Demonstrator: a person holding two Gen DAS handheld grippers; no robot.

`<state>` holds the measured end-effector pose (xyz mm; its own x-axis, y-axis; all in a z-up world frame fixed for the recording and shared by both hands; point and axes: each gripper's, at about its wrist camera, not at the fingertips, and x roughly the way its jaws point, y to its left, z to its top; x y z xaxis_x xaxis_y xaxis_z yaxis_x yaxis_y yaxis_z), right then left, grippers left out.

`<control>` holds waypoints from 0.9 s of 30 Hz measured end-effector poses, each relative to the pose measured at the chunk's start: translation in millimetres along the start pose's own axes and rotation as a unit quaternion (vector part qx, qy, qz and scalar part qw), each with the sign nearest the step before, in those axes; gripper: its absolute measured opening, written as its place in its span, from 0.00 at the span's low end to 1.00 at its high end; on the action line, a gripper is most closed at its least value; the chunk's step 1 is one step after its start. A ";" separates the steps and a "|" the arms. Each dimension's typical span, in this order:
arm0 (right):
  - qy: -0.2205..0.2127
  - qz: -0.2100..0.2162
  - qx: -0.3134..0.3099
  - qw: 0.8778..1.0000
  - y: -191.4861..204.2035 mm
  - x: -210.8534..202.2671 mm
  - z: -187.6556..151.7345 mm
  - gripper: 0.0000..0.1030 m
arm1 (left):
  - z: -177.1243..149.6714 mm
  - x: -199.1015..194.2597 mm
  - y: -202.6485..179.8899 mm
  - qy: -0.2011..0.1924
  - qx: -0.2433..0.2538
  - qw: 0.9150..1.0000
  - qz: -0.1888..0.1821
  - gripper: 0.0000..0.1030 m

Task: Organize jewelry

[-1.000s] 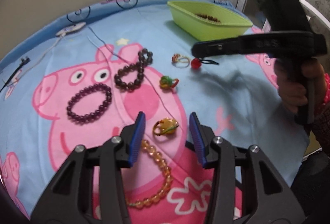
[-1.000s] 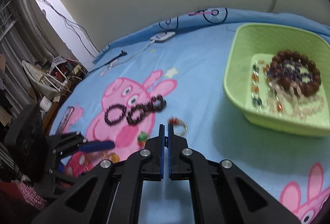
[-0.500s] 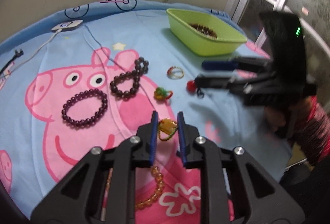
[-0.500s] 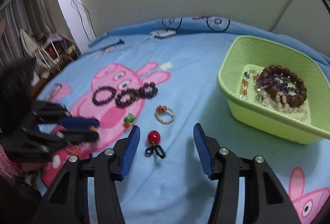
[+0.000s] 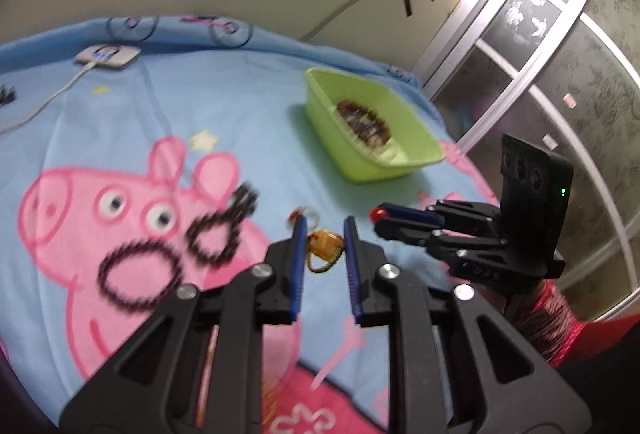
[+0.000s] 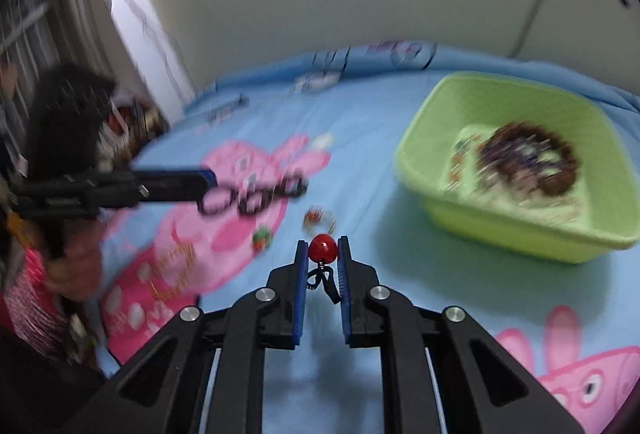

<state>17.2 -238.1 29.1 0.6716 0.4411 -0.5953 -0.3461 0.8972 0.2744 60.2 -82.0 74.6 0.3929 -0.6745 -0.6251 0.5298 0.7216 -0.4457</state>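
My left gripper (image 5: pixel 323 234) is shut on an amber ring (image 5: pixel 325 245) and holds it above the bedsheet. My right gripper (image 6: pixel 322 248) is shut on a red bead charm (image 6: pixel 322 249) with a black loop hanging below it; it also shows in the left wrist view (image 5: pixel 378 219). A green basket (image 6: pixel 416 154) with several bracelets inside stands at the right, also seen in the left wrist view (image 5: pixel 320 114). Two dark bead bracelets (image 5: pixel 140 274) (image 5: pixel 218 238), a small wire ring (image 6: pixel 320 220) and a green-red ring (image 6: pixel 261 236) lie on the sheet.
The sheet is blue with a pink pig print (image 5: pixel 120 214). A white controller with its cable (image 5: pixel 108 55) lies at the far left. An amber bead bracelet (image 6: pixel 176 266) lies near the front. Cabinet doors (image 5: pixel 560 74) stand at the right.
Both grippers have lifted. The left carries the amber ring up and toward the basket. The right closed on the red bead charm and raised it off the sheet.
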 end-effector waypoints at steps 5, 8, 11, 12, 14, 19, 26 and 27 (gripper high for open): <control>-0.074 -0.029 0.052 0.995 -35.3 -42.4 16.9 0.00 | 40.7 27.1 -31.7 0.002 0.031 0.999 -0.031 0.17; -0.087 -0.050 0.086 0.991 -58.2 -51.0 21.4 0.00 | 66.5 54.9 -53.1 0.011 0.043 0.998 -0.053 0.17; -0.098 -0.063 0.115 0.986 -76.1 -51.5 20.3 0.00 | 86.8 92.4 -65.0 0.032 0.040 0.997 -0.051 0.18; -0.106 -0.067 0.130 0.983 -84.5 -52.4 19.0 0.01 | 90.5 103.3 -64.6 0.041 0.032 0.998 -0.042 0.29; -0.123 -0.073 0.151 0.978 -92.5 -55.7 17.8 0.30 | 94.5 120.2 -61.2 0.052 0.016 0.998 -0.025 0.39; -0.197 -0.060 0.162 0.965 -98.3 -84.2 14.7 0.32 | 93.6 115.6 -50.3 0.038 0.004 0.999 -0.011 0.39; -0.215 0.035 0.149 0.965 -84.7 -90.3 13.9 0.49 | 66.4 41.0 -17.6 -0.037 0.022 0.998 0.050 0.39; -0.198 0.058 0.129 0.970 -74.4 -86.4 15.5 0.49 | 58.7 30.8 -9.1 -0.043 0.020 0.997 0.067 0.39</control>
<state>-5.0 -342.7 71.8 0.8552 0.4663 -0.2261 -0.2922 0.7943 0.5327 111.6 -118.6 97.1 0.5239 -0.5846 -0.6195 0.4968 0.8005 -0.3353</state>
